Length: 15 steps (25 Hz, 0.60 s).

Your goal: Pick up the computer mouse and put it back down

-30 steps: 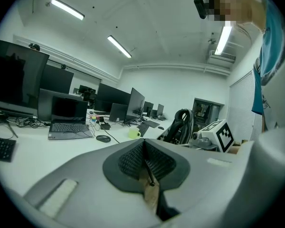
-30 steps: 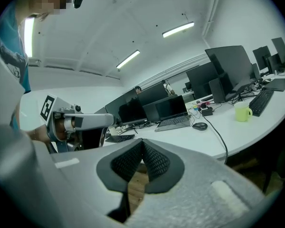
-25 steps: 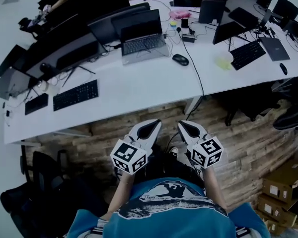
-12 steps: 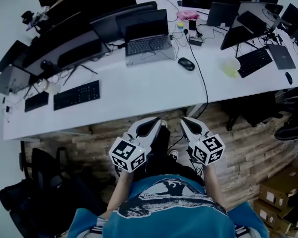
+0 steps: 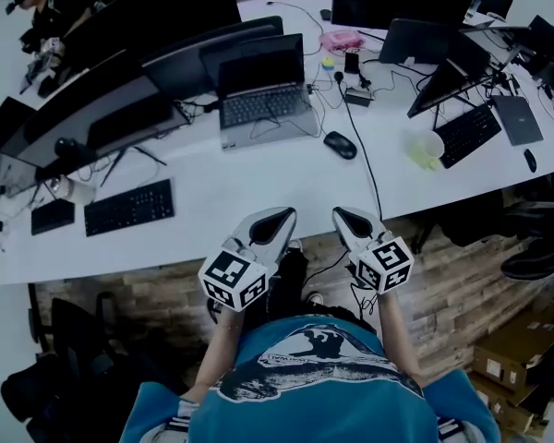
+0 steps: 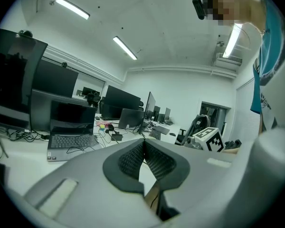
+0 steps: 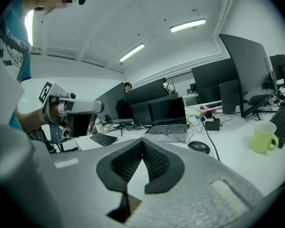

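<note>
- The computer mouse (image 5: 340, 144) is lying untouched on the white desk (image 5: 240, 178), just off the front right corner of the laptop (image 5: 263, 100). It is sitting about midway between the far and near edges, beside a black cable (image 5: 371, 169).
- The left gripper (image 5: 270, 221) is hovering over the desk's near edge, its jaws pressing together on nothing.
- The right gripper (image 5: 351, 220) is hanging beside it, likewise closed and empty, well short of the mouse.
- Nothing of the task is looking done yet: by my judgement, reaching, opening, gripping, lifting and setting down are all remaining.
</note>
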Tool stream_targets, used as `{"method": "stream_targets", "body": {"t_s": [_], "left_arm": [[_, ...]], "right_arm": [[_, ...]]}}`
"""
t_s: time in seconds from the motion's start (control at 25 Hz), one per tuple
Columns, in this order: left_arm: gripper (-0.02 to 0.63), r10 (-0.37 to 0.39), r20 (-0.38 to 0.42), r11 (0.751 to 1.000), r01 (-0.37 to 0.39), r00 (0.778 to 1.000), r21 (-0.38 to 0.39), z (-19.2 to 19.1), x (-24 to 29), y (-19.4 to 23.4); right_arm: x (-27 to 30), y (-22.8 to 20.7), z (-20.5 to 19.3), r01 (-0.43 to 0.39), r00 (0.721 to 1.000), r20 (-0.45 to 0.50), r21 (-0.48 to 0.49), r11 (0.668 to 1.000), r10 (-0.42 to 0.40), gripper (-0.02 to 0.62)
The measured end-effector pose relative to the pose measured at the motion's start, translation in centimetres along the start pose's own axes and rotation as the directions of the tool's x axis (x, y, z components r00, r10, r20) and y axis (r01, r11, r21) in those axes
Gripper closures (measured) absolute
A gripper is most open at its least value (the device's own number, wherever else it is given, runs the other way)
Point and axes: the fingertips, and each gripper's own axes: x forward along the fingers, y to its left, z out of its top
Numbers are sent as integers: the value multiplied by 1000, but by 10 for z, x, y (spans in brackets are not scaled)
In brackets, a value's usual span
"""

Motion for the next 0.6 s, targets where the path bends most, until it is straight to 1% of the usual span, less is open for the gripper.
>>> {"method": "stream_targets", "body": {"t_s": [0.16,0.36,0.6], "left_arm": [[592,-30,-3,1000,30,1000,-7,9,15,18],[592,-44,-14,999,44,999,-18,15,28,41],[592,-46,-11,998,45,999,-45,19,33,64]], "right_arm": [[27,-31,4,12,999,-36,-55,998,-14,592],[63,-73,2,36,994,-99,-88,995,-45,592],[106,-123,-8,54,975,-206,-154,987,-86,587]]}}
